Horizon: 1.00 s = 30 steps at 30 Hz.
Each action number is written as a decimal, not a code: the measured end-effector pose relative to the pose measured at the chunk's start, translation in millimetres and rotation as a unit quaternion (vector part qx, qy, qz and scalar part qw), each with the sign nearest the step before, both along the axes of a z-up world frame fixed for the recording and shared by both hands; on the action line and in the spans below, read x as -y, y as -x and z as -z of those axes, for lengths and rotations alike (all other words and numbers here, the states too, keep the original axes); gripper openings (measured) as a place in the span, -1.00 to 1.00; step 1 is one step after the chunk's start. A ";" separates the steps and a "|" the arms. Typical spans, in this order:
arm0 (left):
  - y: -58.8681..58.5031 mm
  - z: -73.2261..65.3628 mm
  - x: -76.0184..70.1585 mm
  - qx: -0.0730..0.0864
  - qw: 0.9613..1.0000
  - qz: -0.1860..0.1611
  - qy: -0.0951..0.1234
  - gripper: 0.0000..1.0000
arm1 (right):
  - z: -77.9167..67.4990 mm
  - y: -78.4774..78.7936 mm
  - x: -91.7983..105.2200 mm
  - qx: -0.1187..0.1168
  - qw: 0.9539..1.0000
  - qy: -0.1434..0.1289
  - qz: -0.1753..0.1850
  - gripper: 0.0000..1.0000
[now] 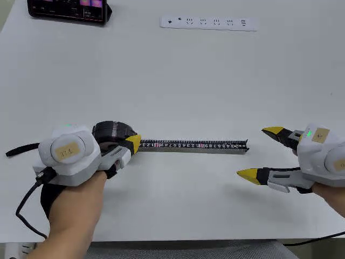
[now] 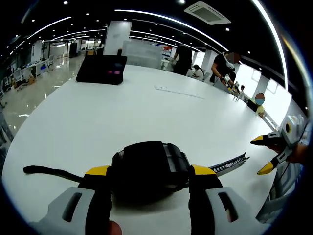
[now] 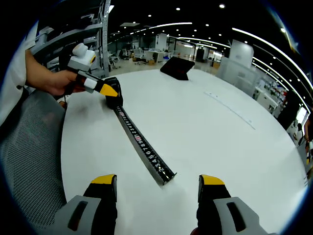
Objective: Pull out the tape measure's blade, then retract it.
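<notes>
A broad white round surface [image 1: 178,97] carries a long white power strip [image 1: 208,22] near its far edge and a black slanted console with pink-lit screens [image 1: 70,9]. Around it is an open hall with a black ceiling crossed by curved strip lights [image 2: 161,17], a square air vent [image 2: 208,12], white columns [image 2: 116,36], a glossy pale floor [image 2: 29,93], grey metal shelving [image 3: 58,39] and a grey mesh chair [image 3: 29,161].

Two tongs, left tongs [image 2: 150,171], right tongs [image 1: 260,152]; one tape measure [image 1: 112,132], one power strip [image 1: 207,22], one dark tablet [image 1: 69,9].
</notes>
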<state>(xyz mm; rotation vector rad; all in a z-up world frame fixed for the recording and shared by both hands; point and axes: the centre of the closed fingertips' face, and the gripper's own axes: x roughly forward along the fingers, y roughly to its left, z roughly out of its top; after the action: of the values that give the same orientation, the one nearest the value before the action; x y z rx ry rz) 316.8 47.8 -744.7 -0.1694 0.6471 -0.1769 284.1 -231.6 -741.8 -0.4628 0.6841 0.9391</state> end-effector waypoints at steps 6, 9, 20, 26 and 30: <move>0.0 0.3 0.2 0.000 1.000 0.000 0.002 0.20 | 4.4 -0.4 -4.6 -0.029 0.999 -0.001 -0.035 0.05; 0.1 0.6 0.3 0.000 1.000 0.000 0.004 0.20 | 8.6 -0.5 -6.4 -0.037 0.998 0.008 -0.054 -0.05; -0.1 1.7 0.6 -0.003 1.000 0.000 0.009 0.21 | 19.2 -9.9 -6.8 -0.062 0.992 0.041 -0.106 -0.34; -0.1 1.8 0.8 -0.003 1.000 0.000 0.010 0.21 | 24.2 -12.7 -7.1 -0.067 0.987 0.058 -0.131 -0.49; -0.1 2.1 0.7 -0.004 1.000 0.000 0.010 0.21 | 27.5 -14.8 -5.6 -0.070 0.985 0.068 -0.144 -0.57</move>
<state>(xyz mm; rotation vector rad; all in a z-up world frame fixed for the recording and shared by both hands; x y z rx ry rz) 316.9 47.1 -746.8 -0.1904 0.6530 -0.1828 298.9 -226.0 -769.3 -0.6331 0.8259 1.2104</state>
